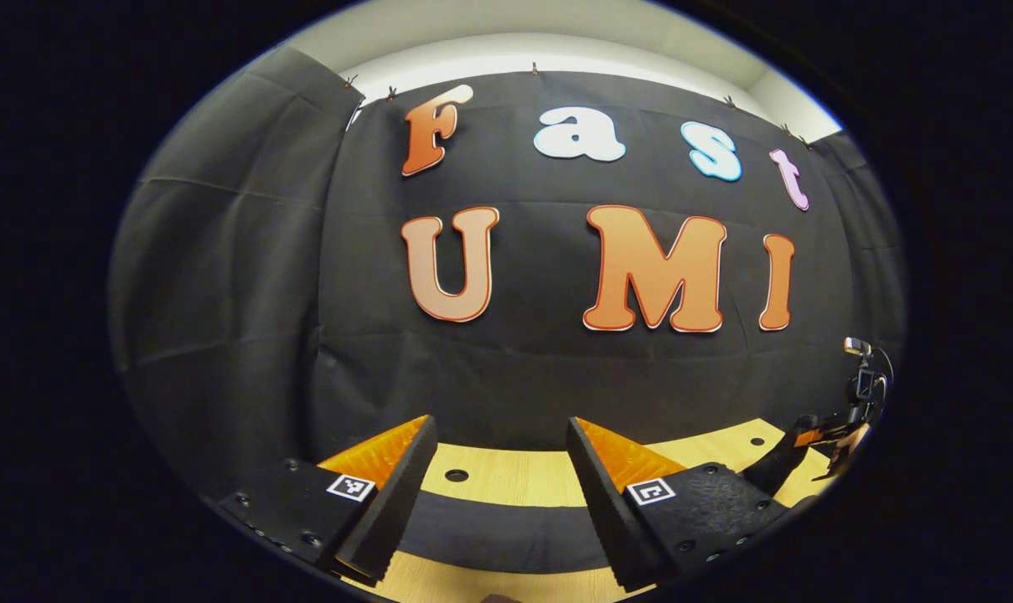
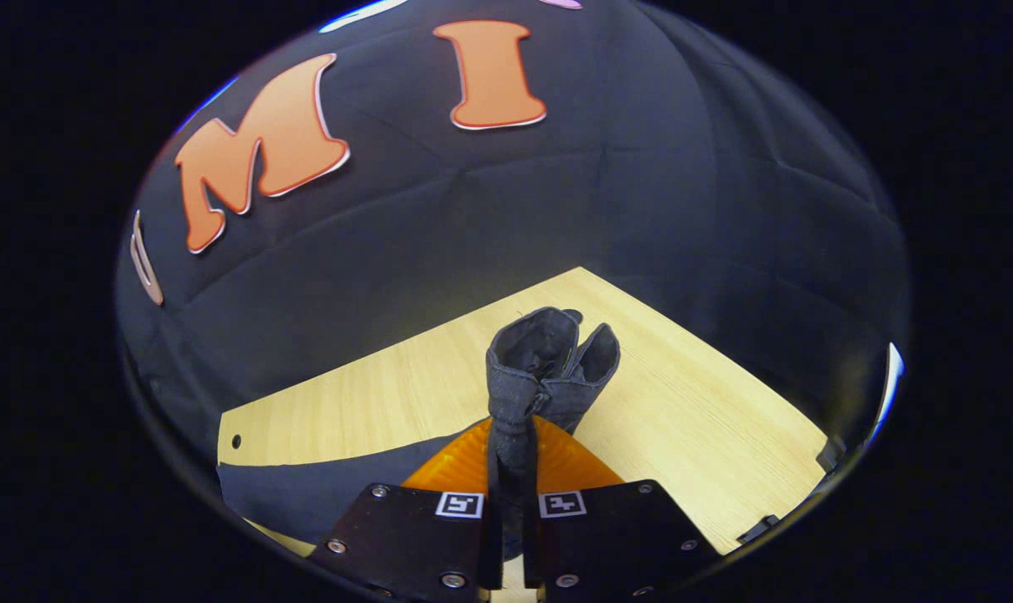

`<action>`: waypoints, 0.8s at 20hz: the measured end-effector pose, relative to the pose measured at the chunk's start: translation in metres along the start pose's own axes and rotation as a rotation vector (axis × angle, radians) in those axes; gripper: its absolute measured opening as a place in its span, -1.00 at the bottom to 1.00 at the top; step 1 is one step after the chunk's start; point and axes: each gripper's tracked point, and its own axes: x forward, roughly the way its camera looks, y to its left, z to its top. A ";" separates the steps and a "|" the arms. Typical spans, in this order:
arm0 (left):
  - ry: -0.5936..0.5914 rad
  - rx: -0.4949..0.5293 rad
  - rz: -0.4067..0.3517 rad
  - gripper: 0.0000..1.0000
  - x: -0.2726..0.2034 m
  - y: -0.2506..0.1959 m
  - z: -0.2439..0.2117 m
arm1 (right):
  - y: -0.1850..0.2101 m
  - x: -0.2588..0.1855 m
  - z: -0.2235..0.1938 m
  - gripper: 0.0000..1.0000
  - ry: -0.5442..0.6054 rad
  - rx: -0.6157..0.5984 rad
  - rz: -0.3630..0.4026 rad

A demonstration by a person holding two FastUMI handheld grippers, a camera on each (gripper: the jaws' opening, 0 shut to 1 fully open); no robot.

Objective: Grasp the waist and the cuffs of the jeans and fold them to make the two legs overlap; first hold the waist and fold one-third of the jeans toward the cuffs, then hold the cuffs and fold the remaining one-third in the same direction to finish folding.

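Right gripper (image 2: 513, 469) jaws clamped on bunched jeans (image 2: 544, 368) lifted above the counter (image 2: 707, 419), left gripper (image 1: 499, 469) level, jaws wide, empty.

This is a booth made for recording, not a home. Black cloth (image 1: 246, 276) hangs as its walls, clipped up at the top, and a pale wooden table (image 2: 690, 419) with small round holes stands inside.

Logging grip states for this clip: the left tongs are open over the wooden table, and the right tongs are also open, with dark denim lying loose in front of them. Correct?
Not quite. In the right gripper view, the right tongs are shut on the bunched dark denim jeans. The left tongs are indeed open over the light wooden table.
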 end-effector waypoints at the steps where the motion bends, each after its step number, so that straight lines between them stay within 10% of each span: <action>1: 0.002 -0.005 0.003 0.87 -0.001 0.004 -0.001 | 0.007 -0.002 0.000 -0.80 -0.001 -0.011 0.010; 16: 0.070 -0.068 0.109 0.88 0.000 0.076 -0.036 | 0.145 -0.033 -0.033 -0.81 0.014 -0.196 0.197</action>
